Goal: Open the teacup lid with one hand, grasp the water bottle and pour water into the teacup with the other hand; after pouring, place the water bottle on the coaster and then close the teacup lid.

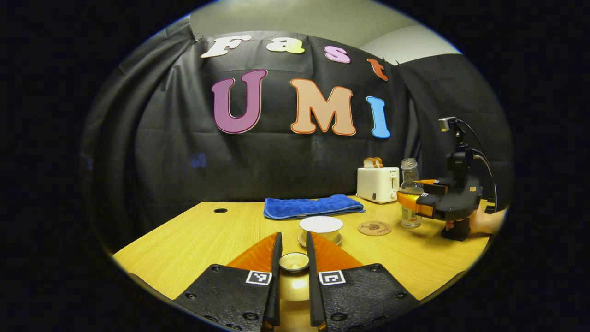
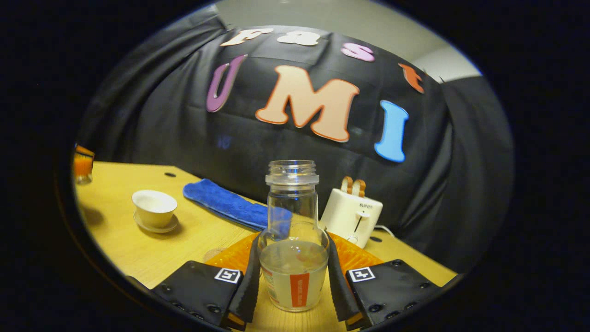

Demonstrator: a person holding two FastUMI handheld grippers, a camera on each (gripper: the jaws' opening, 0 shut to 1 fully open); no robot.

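So on my right gripper [image 2: 292, 272] the two fingers are closed in against the sides of the water bottle [image 2: 293, 240], pinching it low on the body, roughly at the water line; it's uncapped, upright and about a third full. I can't tell whether its base is touching the table [image 2: 138, 249] or just clear of it. My left gripper [image 1: 293, 263] has its fingers drawn in narrow on the teacup lid [image 1: 294, 261], a small pale dish-shaped piece sitting right between the tips. It looks pinched, and I'd say it's held up off the cup. Just past it the teacup [image 1: 321, 228] sits open on its saucer [image 1: 339, 240], and from the right gripper view it looks empty as far as I can judge. The round coaster [image 1: 374, 228] is bare, between the cup and the bottle. So my read: lid is off, bottle is grabbed, and the pour, parking the bottle on the coaster and putting the lid back are all left. Further back there's a folded blue towel [image 1: 313, 205] and a white toaster [image 1: 378, 184] with bread in it. Writing-wise, the toaster has a small brand mark and the bottle an orange label strip with print, but both are too small for me to read.
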